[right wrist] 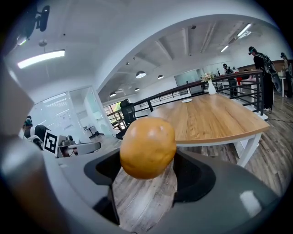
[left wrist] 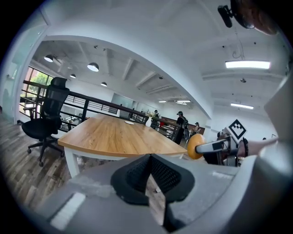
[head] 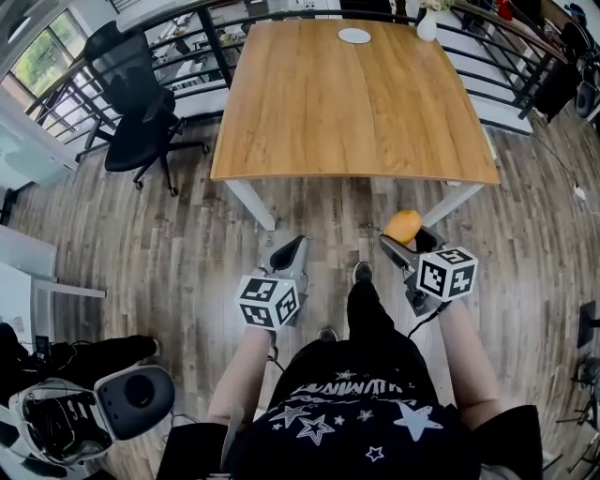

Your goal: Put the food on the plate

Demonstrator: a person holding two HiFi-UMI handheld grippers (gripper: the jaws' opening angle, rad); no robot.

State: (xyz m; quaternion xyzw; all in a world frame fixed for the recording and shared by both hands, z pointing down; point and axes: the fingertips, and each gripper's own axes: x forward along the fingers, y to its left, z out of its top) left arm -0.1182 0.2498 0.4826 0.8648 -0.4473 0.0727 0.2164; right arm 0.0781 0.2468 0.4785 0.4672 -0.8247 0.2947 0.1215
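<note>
A round orange-yellow food item point(head: 403, 226) is clamped between the jaws of my right gripper point(head: 406, 236), low over the wood floor just short of the table's near edge. It fills the middle of the right gripper view as the food item point(right wrist: 148, 147) inside the right gripper point(right wrist: 148, 161). My left gripper point(head: 289, 253) hangs beside it on the left, jaws shut with nothing in them. The left gripper point(left wrist: 149, 156) has its pads touching in its own view, which also catches the food item point(left wrist: 195, 146). A small white plate point(head: 354, 36) lies at the table's far edge.
The wooden table point(head: 356, 112) stands ahead on white legs. A white vase point(head: 427, 25) sits at its far right, near the plate. A black office chair point(head: 136, 103) is to the table's left. Dark railings run behind. Grey and white gear point(head: 94, 412) lies on the floor, bottom left.
</note>
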